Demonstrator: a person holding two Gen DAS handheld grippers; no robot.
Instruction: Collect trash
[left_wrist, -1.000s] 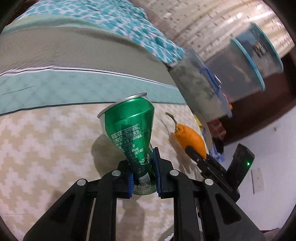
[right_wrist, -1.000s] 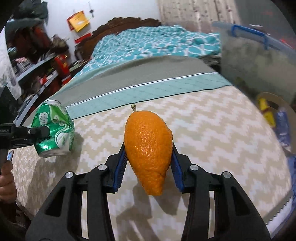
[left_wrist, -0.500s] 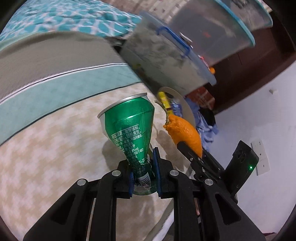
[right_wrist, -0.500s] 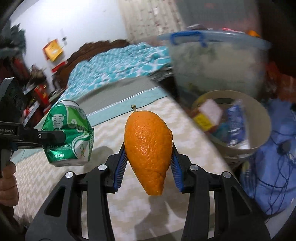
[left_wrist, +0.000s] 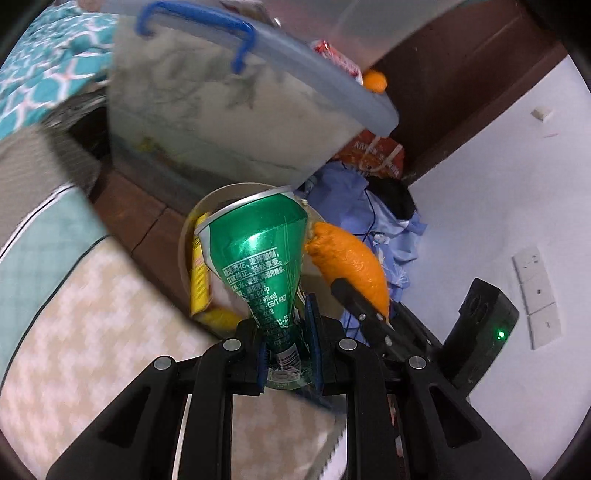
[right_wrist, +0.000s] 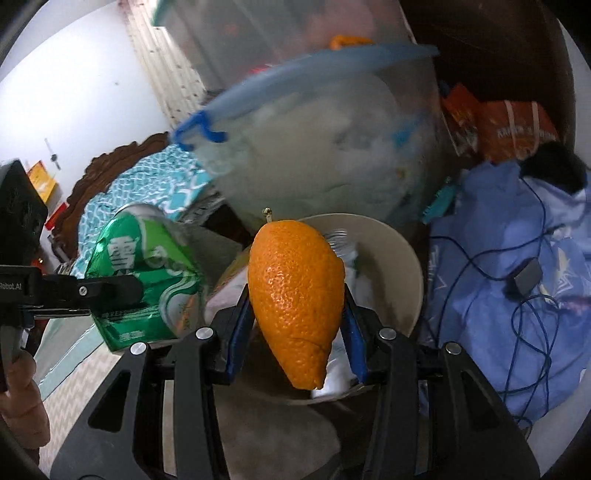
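Two pieces of trash were in hand at once. The left gripper (left_wrist: 288, 350) was pinched tight on the crushed end of a green drink can (left_wrist: 258, 254), and the right gripper (right_wrist: 295, 332) was clamped on an orange peel (right_wrist: 295, 295) with a stub of stem at its far tip. Both hung side by side, the can to the left, over a round beige waste bin (right_wrist: 402, 266) that stood on the floor just past the edge of the chevron-patterned bed (left_wrist: 92, 332). Wrappers and a yellow packet (left_wrist: 201, 273) already lay inside it. A lidded plastic storage box (left_wrist: 229, 122) stood just beyond the bin, and a heap of blue cloth (right_wrist: 517, 295) with a cable lay to its right.

To my eye, the drop would go best with both loads centred over the opening before either grip let go, since the can sat near the bin's left rim and might strike it and roll to the floor.
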